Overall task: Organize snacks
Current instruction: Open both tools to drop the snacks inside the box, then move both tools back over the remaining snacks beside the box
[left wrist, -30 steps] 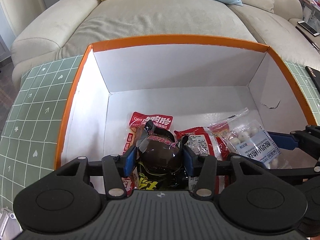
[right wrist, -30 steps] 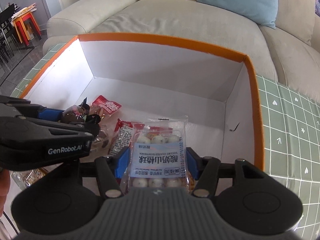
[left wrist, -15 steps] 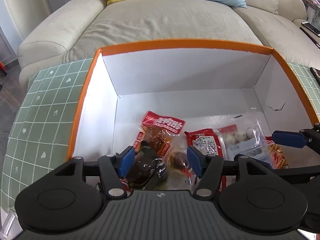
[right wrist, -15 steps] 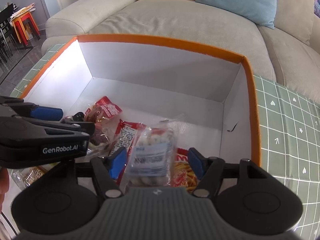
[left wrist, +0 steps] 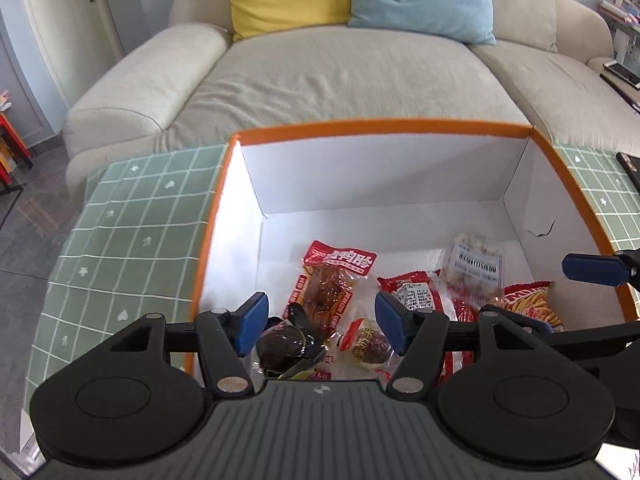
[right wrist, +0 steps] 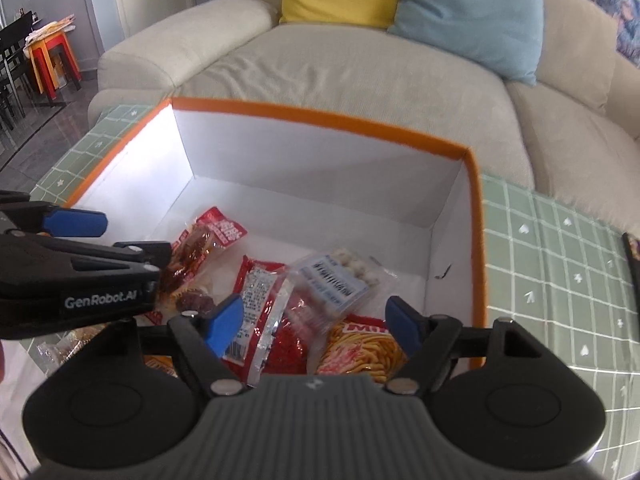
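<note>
left gripper held agape, empty | right gripper held agape, empty | snacks piled in orange-rimmed box | sofa seen at 12 o'clock

Beige sofa, yellow and blue cushions.

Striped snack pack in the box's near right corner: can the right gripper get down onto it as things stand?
Probably yes. The right gripper is open just above the striped snack pack, but the clear pack of white balls overlaps its far edge.
</note>
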Demonstrator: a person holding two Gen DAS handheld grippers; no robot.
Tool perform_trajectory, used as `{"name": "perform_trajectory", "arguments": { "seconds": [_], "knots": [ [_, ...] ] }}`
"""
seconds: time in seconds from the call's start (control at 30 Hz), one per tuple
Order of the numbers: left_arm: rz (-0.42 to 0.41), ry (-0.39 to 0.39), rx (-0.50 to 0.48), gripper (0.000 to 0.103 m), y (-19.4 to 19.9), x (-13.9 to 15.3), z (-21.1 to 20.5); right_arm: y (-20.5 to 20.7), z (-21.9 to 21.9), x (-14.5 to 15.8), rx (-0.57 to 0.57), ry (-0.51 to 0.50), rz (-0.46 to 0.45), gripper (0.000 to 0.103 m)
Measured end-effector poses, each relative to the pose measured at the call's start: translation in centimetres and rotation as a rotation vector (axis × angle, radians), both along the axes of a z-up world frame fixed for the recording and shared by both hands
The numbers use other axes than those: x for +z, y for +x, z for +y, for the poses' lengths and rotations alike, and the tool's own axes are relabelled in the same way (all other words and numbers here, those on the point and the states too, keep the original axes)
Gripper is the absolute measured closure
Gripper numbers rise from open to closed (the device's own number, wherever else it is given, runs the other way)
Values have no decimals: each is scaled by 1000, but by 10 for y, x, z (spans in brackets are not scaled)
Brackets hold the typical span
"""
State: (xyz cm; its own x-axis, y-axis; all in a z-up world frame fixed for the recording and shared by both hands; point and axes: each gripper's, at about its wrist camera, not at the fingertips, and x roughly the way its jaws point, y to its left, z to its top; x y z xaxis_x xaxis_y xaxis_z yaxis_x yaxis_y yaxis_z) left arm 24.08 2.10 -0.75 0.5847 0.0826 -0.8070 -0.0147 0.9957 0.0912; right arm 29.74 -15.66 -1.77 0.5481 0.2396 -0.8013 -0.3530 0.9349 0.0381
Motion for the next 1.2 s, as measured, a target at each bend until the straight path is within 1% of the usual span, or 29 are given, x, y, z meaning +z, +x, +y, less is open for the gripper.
{"name": "perform_trajectory", "arguments": {
  "seconds": [0.27,0.43,0.53,0.7,0.77,0.83,0.9,1.07,1.2],
  "knots": [
    [-104,20,-3,31,-38,16,-1,-42,-8,17,-44,10,-170,27],
    [-157,-15,-20,31,-67,22,0,-77,-11,21,-63,33,-261,27],
    [-180,-15,-31,31,-83,21,-2,-96,-11,22,-75,49,-303,27],
    [-194,-52,-22,31,-108,16,3,-127,-14,19,-93,52,-353,27],
    [-200,-57,-15,31,-118,12,7,-140,-16,16,-98,48,-367,27],
    [-209,-58,-13,31,-128,8,9,-152,-18,11,-100,44,-379,23],
    [-208,-66,-25,31,-136,2,12,-163,-19,5,-101,41,-381,23],
    [-176,-90,-66,31,-155,-20,21,-179,-19,-18,-103,31,-313,23],
    [-136,-127,-62,31,-164,-38,36,-183,-17,-34,-98,23,-269,23]
  ]
}}
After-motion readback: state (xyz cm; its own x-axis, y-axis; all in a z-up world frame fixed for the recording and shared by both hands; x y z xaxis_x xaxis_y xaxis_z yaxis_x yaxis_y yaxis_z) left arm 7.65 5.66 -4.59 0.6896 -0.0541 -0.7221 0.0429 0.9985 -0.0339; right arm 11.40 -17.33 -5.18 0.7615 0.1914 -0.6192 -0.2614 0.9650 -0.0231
